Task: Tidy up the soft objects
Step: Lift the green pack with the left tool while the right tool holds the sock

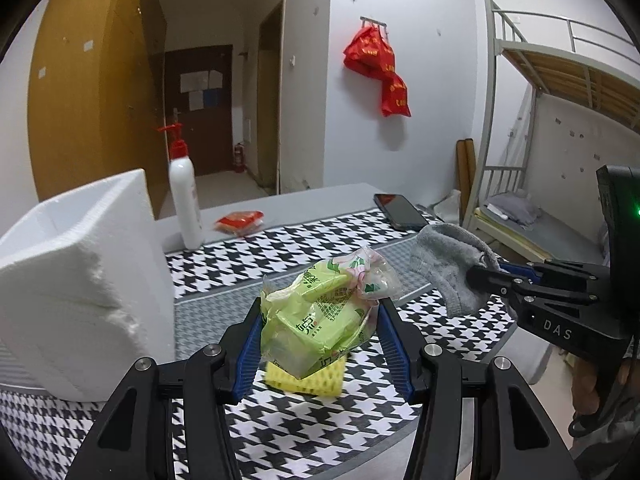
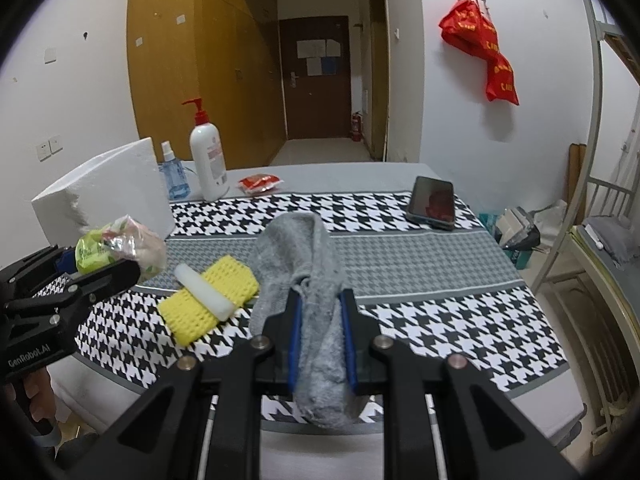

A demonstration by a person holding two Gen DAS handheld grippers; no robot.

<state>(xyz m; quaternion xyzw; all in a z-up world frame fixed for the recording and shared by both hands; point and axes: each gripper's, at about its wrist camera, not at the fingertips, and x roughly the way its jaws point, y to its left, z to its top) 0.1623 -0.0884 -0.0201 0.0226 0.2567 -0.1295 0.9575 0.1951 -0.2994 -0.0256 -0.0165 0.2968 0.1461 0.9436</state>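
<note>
My left gripper (image 1: 320,312) is shut on a green pack of tissues (image 1: 324,312) and holds it above the table, over a yellow sponge (image 1: 308,380). My right gripper (image 2: 320,300) is shut on a grey sock (image 2: 300,256) that droops between its fingers. In the right wrist view the left gripper (image 2: 120,264) with the tissue pack (image 2: 116,250) shows at the left, and the yellow sponge (image 2: 208,300) lies on the cloth with a white stick (image 2: 204,292) across it. The sock (image 1: 452,268) and right gripper (image 1: 480,276) show at the right in the left wrist view.
A white foam box (image 1: 80,280) stands at the left of the houndstooth-clothed table (image 2: 440,320). Behind it are a white pump bottle (image 2: 208,160), a blue spray bottle (image 2: 172,176) and a red packet (image 2: 260,182). A phone (image 2: 432,202) lies far right. A bunk bed (image 1: 560,120) stands to the right.
</note>
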